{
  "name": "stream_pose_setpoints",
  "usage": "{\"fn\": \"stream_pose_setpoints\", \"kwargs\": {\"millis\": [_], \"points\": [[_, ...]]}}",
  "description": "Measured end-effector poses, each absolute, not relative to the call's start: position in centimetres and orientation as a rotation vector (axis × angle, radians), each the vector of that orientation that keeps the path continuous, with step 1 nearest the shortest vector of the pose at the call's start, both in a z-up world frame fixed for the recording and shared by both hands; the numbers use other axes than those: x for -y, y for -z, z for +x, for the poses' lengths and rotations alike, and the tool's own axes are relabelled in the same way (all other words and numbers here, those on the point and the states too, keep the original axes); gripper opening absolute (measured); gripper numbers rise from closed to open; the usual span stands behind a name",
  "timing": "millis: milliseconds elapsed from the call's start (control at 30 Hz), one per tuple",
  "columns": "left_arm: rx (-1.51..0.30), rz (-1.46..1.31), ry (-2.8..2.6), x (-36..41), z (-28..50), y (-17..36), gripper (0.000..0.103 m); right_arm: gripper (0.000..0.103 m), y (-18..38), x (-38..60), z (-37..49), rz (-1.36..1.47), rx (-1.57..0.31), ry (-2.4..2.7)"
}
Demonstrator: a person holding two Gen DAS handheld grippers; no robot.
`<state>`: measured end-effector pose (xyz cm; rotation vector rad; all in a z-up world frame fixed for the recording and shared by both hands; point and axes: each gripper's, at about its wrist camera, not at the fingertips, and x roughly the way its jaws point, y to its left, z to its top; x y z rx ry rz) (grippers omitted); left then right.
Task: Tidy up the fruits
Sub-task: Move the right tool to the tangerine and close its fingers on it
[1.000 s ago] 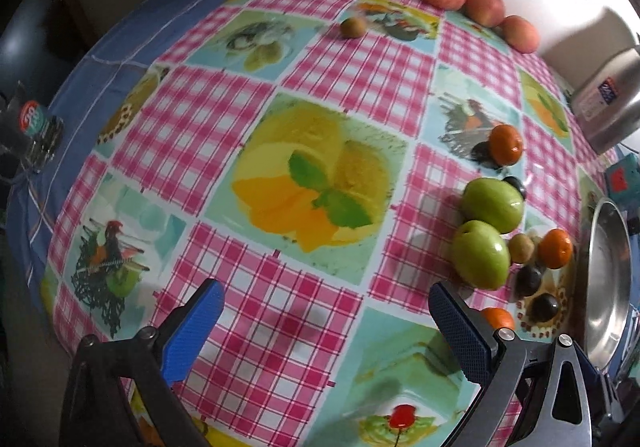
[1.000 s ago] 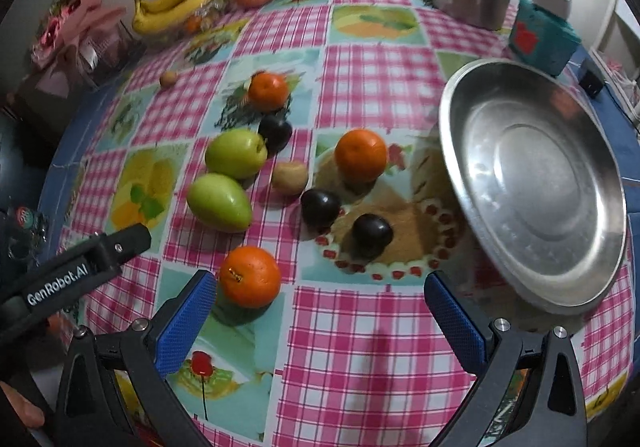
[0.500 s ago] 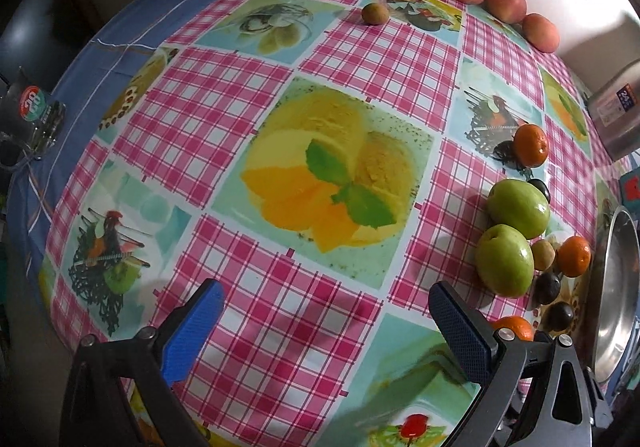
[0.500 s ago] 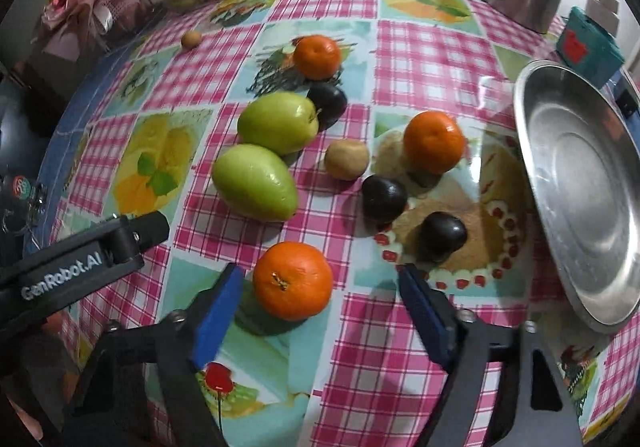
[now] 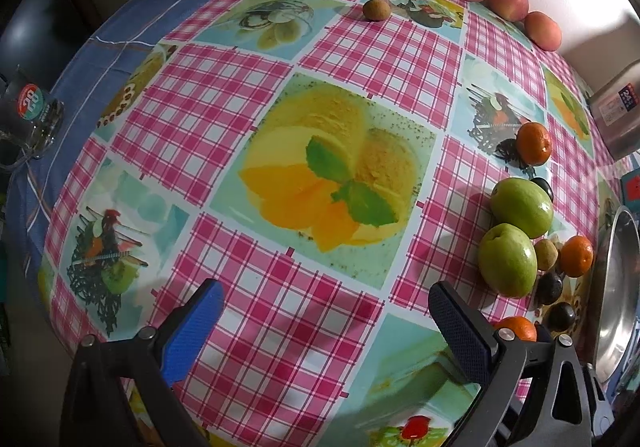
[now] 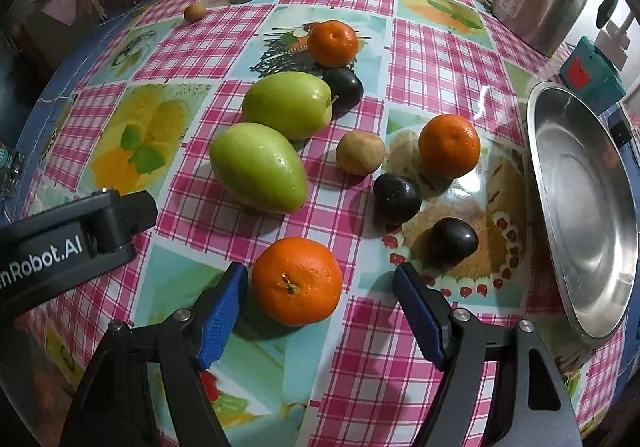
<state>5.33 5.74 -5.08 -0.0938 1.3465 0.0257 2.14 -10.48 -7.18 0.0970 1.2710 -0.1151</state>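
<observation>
Round orange mandarin (image 6: pixel 297 281), sitting low in the right wrist frame, is being bracketed by the closing right gripper (image 6: pixel 320 307), pads not yet touching, so pickup needs more squeeze, while the left gripper (image 5: pixel 326 327) is hanging open and empty.

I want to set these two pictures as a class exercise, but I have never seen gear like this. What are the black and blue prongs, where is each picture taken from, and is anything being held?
A person holds a two-finger gripper in each hand; a camera on each looks along its fingers. In the left view, the left gripper hangs open over bare tablecloth, holding nothing. In the right view, the right gripper is closing around the nearest orange, which sits between its blue pads, not yet gripped. Green fruits, dark plums and a steel plate, still without fruit, lie nearby.
</observation>
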Motion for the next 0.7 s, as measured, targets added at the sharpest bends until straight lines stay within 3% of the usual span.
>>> {"fn": "stream_pose_setpoints", "kwargs": {"millis": [100,167,700], "points": [[-1.347,-0.107,-0.024,-6.0,5.2,4.9,0.103,0.047,6.7,10.3,2.1,0.108,-1.249,0.090],[-1.345,-0.109,-0.021,-6.0,5.2,4.7,0.103,0.043,6.6,10.1,2.1,0.104,-1.247,0.075],[-1.341,-0.202,0.042,-5.0,5.1,3.7,0.102,0.040,5.8,11.2,0.6,0.144,-1.239,0.059]]}}
